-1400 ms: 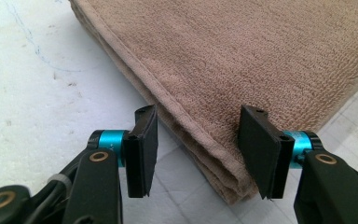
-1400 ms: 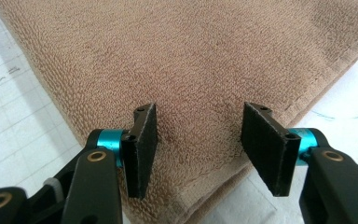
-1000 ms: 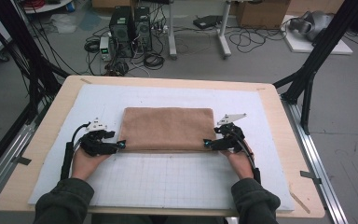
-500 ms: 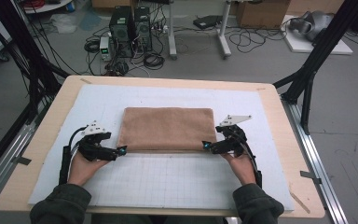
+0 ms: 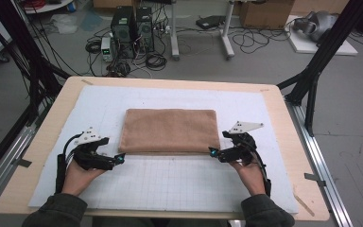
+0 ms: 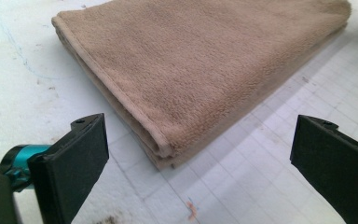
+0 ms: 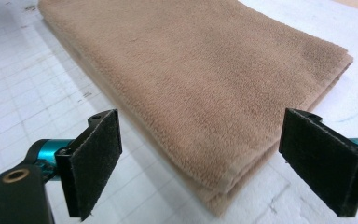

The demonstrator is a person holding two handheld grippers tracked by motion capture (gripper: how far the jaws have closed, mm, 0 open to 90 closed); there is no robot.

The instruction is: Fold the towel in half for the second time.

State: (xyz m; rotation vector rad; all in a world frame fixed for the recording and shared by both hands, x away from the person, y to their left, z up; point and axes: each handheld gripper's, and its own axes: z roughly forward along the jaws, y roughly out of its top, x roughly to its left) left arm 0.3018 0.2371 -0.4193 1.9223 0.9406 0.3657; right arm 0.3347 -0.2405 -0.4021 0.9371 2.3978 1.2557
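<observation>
A tan towel (image 5: 170,130), folded into a flat rectangle, lies in the middle of the white gridded mat (image 5: 179,184). My left gripper (image 5: 120,159) hovers just off its near left corner. Its jaws have just been opening and stand open, and the towel (image 6: 205,70) corner lies ahead of them untouched by the left gripper (image 6: 200,149). My right gripper (image 5: 211,152) is off the near right corner. Its jaws have also just been opening and hold nothing. In the right gripper view the towel (image 7: 205,79) shows its stacked layers just beyond the right gripper (image 7: 203,154).
The mat covers a wooden table (image 5: 283,118) with bare wood along its edges. Black frame struts (image 5: 312,80) rise at the left and right sides. Computer towers (image 5: 132,26) and cables lie on the floor beyond the far edge.
Both grippers held the towel's near corners a second ago. They have let go and drawn back toward the person, a little outward and up. The towel has stayed flat.
</observation>
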